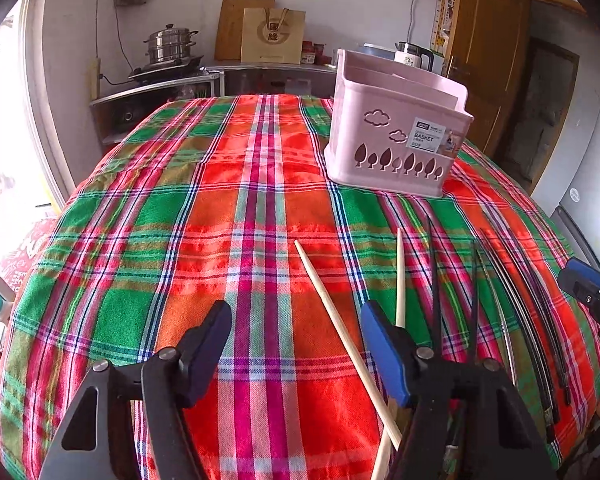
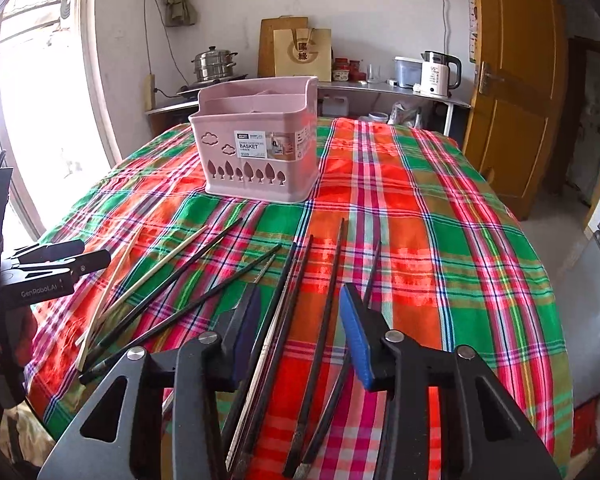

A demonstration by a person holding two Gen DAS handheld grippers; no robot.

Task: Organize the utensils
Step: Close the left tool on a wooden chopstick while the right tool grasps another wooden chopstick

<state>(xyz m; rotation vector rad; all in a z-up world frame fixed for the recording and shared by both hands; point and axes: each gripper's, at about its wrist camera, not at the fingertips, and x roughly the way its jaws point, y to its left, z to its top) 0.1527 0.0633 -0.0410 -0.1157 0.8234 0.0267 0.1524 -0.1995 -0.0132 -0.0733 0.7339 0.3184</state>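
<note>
A round table draped in a red, green and white plaid cloth (image 1: pixel 228 208) carries a pale pink plastic utensil basket (image 1: pixel 392 136) with cloud and tree cut-outs and inner dividers, standing upright toward the far side of the table. Nearer the edge, chopsticks lie spread flat on the cloth: two light wooden chopsticks (image 1: pixel 340 320) at the left of the group and a fan of dark, slender chopsticks (image 2: pixel 300 320) to their right, some crossing or touching each other. The left gripper (image 1: pixel 296 344) hovers low over the cloth with its jaws partly open; one wooden chopstick runs through the gap between the fingers, but the pads are not pressing on it. The right gripper (image 2: pixel 300 320) is likewise partly open above the dark chopsticks, several of which pass between its black and blue fingers without being clamped. Both grippers are well apart from the basket, which sits beyond the chopsticks.
</note>
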